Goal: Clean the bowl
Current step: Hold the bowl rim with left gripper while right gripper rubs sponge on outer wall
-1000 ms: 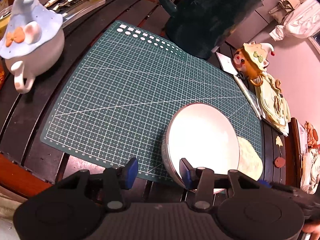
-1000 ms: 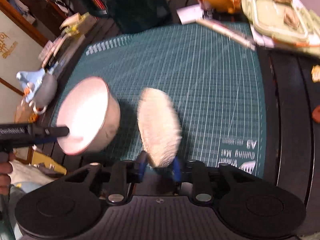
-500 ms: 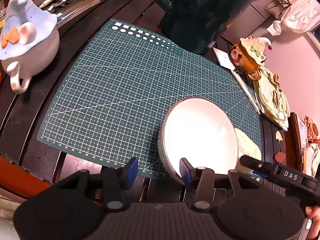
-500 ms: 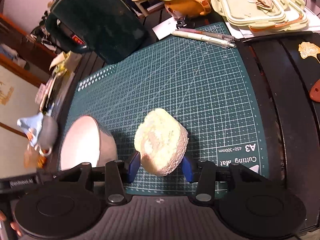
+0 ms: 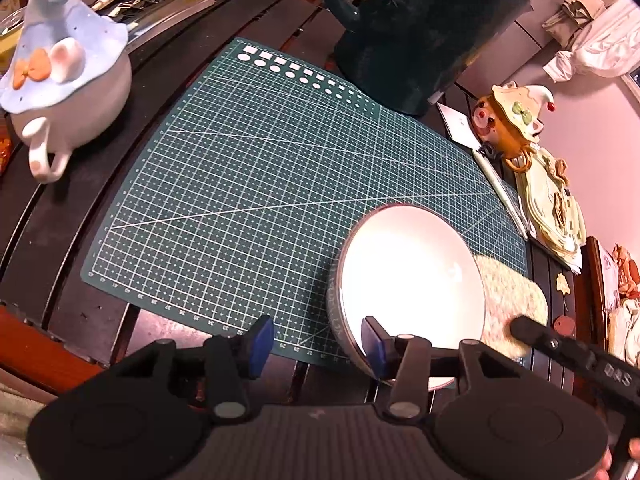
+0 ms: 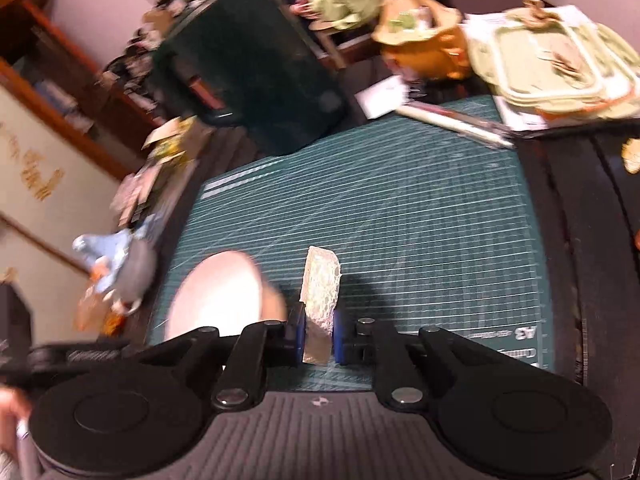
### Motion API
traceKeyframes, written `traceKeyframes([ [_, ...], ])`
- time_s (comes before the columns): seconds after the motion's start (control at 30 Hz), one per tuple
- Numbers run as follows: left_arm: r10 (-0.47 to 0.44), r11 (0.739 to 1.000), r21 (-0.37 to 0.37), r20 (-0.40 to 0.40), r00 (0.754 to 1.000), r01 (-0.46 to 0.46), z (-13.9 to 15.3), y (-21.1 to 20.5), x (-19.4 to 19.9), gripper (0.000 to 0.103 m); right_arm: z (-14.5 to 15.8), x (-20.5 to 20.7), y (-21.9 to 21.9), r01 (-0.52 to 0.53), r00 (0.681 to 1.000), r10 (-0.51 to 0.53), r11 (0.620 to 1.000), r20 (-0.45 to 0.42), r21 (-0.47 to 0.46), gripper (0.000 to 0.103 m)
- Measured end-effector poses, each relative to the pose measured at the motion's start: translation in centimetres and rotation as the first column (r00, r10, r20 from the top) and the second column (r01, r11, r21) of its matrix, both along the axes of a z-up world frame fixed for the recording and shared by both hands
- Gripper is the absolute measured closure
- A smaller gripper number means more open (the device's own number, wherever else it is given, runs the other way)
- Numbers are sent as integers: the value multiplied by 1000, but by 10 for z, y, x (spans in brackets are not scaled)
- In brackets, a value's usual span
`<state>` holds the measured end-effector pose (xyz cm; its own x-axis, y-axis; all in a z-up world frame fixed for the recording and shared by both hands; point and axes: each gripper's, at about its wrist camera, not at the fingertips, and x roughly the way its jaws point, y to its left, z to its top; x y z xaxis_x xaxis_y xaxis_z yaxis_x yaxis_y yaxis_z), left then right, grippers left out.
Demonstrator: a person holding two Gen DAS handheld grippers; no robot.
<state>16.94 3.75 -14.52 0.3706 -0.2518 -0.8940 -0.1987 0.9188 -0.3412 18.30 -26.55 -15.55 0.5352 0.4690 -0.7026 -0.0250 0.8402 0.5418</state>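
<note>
A white bowl (image 5: 408,280) with a grey outer wall stands on the green cutting mat (image 5: 260,168), tilted toward me. My left gripper (image 5: 316,344) is open; its right finger pad (image 5: 372,344) sits inside the bowl's near rim and the left pad is outside. My right gripper (image 6: 318,334) is shut on a pale loofah sponge (image 6: 320,292), held edge-on just right of the bowl (image 6: 216,296). The sponge also shows in the left wrist view (image 5: 512,300) behind the bowl.
A dark green kettle (image 5: 420,28) stands at the mat's far edge. A blue-lidded white pot (image 5: 64,92) is at the left. An orange clown pot (image 5: 508,124), pens (image 5: 500,188) and stacked green lids (image 5: 556,216) lie at the right.
My right gripper has squeezed shut on the sponge and turned it edge-on, swinging quickly. The bowl and my left gripper have stayed about where they were.
</note>
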Motion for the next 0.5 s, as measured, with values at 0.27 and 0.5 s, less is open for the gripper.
traceKeyframes([
  [0.27, 22, 1000, -9, -11, 1000, -22, -6, -1, 6, 57, -5, 2, 7, -45, 998, 47, 998, -39, 39, 90],
  [0.5, 4, 1000, 4, -20, 1000, -4, -11, -10, 8, 58, 8, -4, 4, -25, 1000, 24, 997, 2, 68, 91],
])
